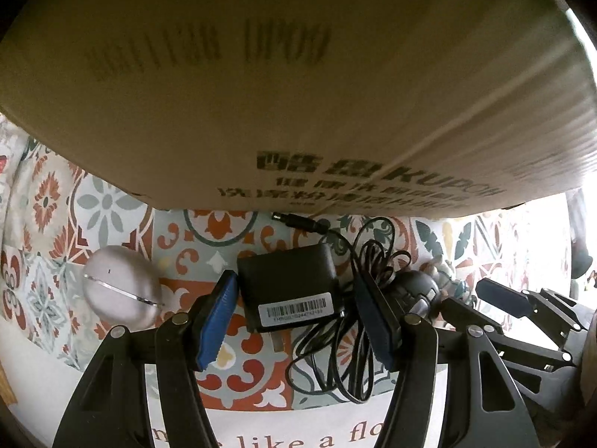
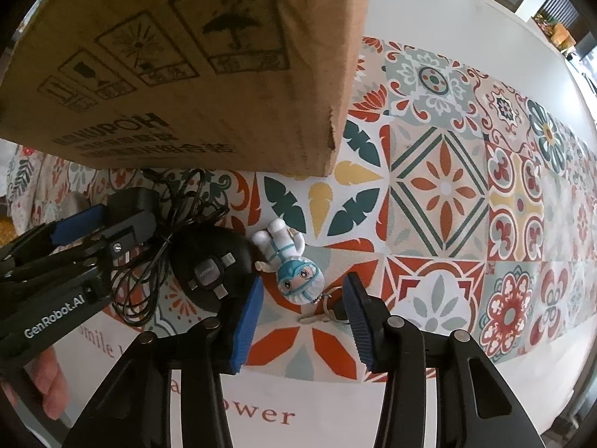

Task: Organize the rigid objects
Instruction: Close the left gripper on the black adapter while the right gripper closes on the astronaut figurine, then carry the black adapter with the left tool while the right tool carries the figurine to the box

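Pointing steeply down at the patterned tablecloth [image 2: 447,186], both grippers hang low over it. Left gripper [image 1: 298,321]: jaws apart, straddling the black power adapter [image 1: 287,291]; left pad looks just at its edge, contact uncertain; right pad sits among the tangled black cable [image 1: 358,336]. Right gripper [image 2: 304,321]: jaws apart, nothing clamped, with the astronaut keychain figure [image 2: 291,265] and its key [image 2: 317,317] between the pads. Part of a hand [image 2: 48,384] shows at the lower left of the right view.

Black oval hub [image 2: 209,268] lies between cable and figure, crowding the right gripper's left pad. Pale oval case [image 1: 119,291] rests left of the adapter.

Farthest, a cardboard box [image 1: 280,74] stands on the cloth, its contents hidden.
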A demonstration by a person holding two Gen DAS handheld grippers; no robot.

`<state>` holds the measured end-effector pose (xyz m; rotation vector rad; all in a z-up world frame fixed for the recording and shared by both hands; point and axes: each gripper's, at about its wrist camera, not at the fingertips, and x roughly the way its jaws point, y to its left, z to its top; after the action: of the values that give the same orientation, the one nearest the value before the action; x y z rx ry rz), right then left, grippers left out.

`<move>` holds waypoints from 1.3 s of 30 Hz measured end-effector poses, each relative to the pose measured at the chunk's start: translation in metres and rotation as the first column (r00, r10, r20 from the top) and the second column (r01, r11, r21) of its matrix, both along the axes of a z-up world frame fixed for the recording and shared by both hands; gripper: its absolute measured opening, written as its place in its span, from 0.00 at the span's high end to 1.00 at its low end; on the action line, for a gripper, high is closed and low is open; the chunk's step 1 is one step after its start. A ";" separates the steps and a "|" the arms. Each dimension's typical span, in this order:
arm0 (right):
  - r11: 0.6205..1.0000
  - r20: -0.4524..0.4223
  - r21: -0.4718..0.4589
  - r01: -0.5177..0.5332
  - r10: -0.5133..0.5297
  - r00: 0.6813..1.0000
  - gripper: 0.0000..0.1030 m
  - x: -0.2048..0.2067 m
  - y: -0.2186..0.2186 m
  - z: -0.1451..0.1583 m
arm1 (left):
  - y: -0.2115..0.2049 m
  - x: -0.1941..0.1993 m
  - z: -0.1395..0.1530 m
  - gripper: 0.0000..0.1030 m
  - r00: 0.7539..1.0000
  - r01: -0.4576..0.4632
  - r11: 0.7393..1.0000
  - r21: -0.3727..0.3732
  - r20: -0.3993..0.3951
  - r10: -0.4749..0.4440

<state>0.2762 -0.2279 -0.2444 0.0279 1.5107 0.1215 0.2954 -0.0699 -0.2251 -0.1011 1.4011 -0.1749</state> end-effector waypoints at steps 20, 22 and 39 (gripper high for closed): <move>0.999 0.025 0.023 0.036 -0.037 0.999 0.72 -0.007 0.006 -0.018 | 0.005 -0.009 -0.021 0.47 1.000 0.005 1.000 -0.008 0.015 -0.005; 0.999 0.040 0.012 0.044 -0.045 0.998 0.72 -0.013 0.006 -0.012 | 0.005 -0.013 -0.019 0.47 0.999 0.020 1.000 0.007 0.030 -0.020; 0.997 0.163 0.025 0.068 -0.071 0.984 0.72 -0.050 0.007 0.041 | -0.003 -0.052 0.031 0.48 0.985 0.065 0.998 -0.015 0.163 -0.062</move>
<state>0.2261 -0.2207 -0.2034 0.0838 1.3424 0.0800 0.2439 -0.0725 -0.1944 -0.0579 1.2402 -0.2453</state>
